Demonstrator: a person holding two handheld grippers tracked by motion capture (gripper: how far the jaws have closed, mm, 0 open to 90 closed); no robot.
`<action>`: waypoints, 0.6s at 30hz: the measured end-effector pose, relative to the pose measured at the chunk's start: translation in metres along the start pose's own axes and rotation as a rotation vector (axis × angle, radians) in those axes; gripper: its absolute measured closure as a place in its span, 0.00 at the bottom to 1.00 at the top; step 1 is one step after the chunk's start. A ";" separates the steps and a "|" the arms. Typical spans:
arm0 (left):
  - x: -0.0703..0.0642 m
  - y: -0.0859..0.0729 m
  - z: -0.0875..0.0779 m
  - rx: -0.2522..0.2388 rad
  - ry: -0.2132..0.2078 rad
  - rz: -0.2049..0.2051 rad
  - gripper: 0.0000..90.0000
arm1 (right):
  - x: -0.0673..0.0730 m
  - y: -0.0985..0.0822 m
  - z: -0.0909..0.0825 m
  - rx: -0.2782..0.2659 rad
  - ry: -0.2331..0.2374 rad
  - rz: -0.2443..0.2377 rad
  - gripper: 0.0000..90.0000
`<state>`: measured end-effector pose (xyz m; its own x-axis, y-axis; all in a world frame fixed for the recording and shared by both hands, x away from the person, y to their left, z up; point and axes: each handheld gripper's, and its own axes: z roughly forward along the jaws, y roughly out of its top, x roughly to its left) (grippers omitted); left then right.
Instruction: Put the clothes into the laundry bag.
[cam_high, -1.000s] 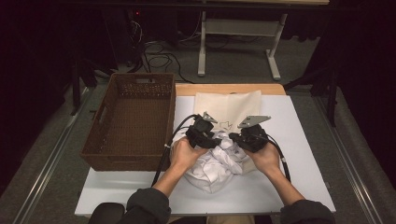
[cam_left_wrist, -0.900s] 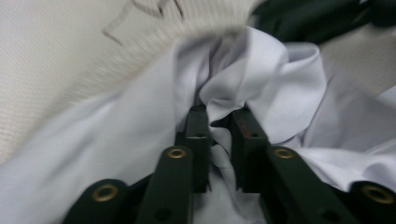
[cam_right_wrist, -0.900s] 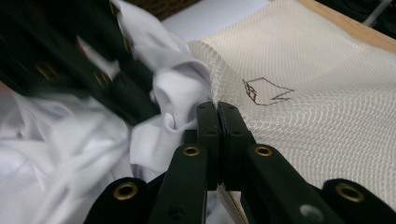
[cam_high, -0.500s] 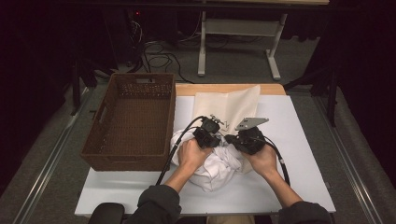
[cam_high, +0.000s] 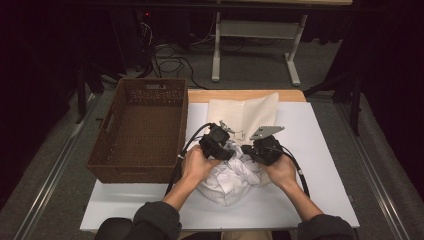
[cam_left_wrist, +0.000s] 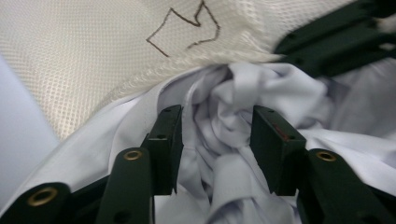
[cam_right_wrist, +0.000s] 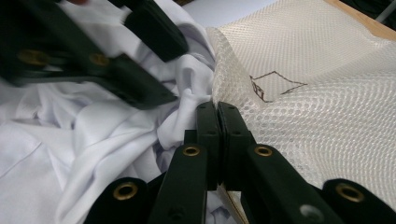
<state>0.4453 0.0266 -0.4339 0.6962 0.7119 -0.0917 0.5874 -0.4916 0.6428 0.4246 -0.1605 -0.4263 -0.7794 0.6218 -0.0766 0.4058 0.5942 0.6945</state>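
A crumpled white garment (cam_high: 230, 182) lies on the white table, its far end at the mouth of a cream mesh bag (cam_high: 245, 112) with a brown outline drawing. My left gripper (cam_high: 226, 149) is over the garment. Its jaws have just been opening, and a bunch of white cloth (cam_left_wrist: 217, 116) stands loose between them (cam_left_wrist: 217, 135). My right gripper (cam_high: 247, 150) faces it from the right. In the right gripper view its jaws (cam_right_wrist: 217, 112) are shut on the mesh bag's (cam_right_wrist: 317, 93) rim, with the garment (cam_right_wrist: 70, 140) to the left.
A brown wicker basket (cam_high: 102, 131) stands at the table's left, empty inside. The white table top (cam_high: 325, 150) has bare room right of the hands and along the front edge. A wooden strip runs behind the bag. Cables and a stand are on the floor beyond.
The left hand edged toward the right gripper over the cloth, then came slightly back. The right hand has kept still at the bag's rim.
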 end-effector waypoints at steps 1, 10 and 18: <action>0.002 0.001 0.001 -0.007 0.003 -0.011 0.69 | -0.001 -0.001 0.001 -0.001 0.001 0.001 1.00; 0.003 -0.003 -0.024 -0.011 0.042 0.016 0.61 | -0.006 -0.001 0.002 -0.014 0.013 0.025 1.00; 0.006 -0.004 -0.030 -0.052 0.118 0.017 0.58 | -0.008 -0.001 -0.001 -0.006 0.002 0.021 1.00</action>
<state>0.4343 0.0479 -0.4139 0.6502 0.7597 0.0077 0.5518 -0.4793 0.6825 0.4297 -0.1661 -0.4262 -0.7717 0.6331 -0.0607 0.4189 0.5778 0.7004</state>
